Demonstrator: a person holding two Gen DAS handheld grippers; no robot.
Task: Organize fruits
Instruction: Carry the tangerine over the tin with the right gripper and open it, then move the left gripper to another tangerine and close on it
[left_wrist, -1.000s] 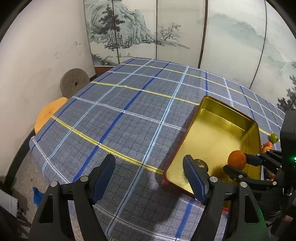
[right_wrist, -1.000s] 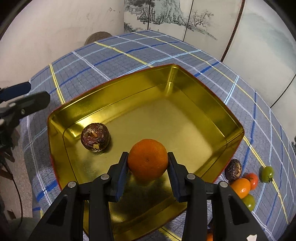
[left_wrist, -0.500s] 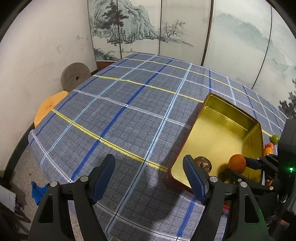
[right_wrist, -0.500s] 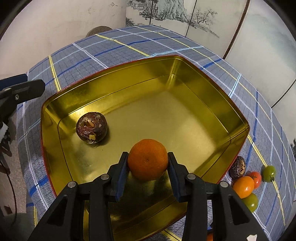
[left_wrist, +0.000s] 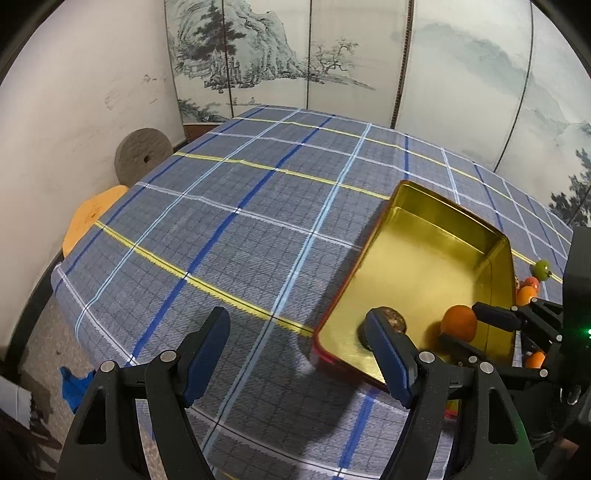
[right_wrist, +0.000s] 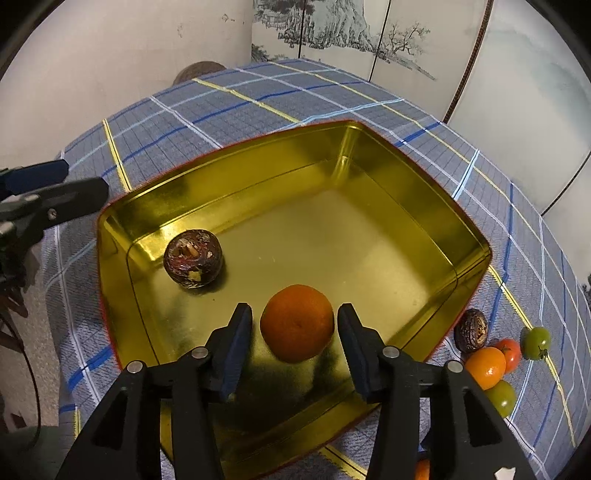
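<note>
A gold tin tray (right_wrist: 424, 192) (left_wrist: 436, 218) stands on the blue plaid tablecloth. An orange tangerine (right_wrist: 297, 322) (left_wrist: 460, 322) rests on the tray floor between the fingers of my right gripper (right_wrist: 295, 325), which is open with gaps on both sides of the fruit. A dark brown round fruit (right_wrist: 193, 257) (left_wrist: 392, 318) lies in the tray's left part. My left gripper (left_wrist: 297, 347) is open and empty, over the cloth just left of the tray's near corner.
Beside the tray's right edge lie a second dark fruit (right_wrist: 471, 330), an orange tangerine (right_wrist: 484, 367), a red tomato (right_wrist: 511, 352) and two green tomatoes (right_wrist: 535, 341). A grey stone disc (left_wrist: 143, 155) and an orange stool (left_wrist: 90, 221) stand beyond the table's left edge.
My right gripper has opened and let go of the tangerine, which now sits on the tray floor. The left gripper has drifted slightly and stays open.
</note>
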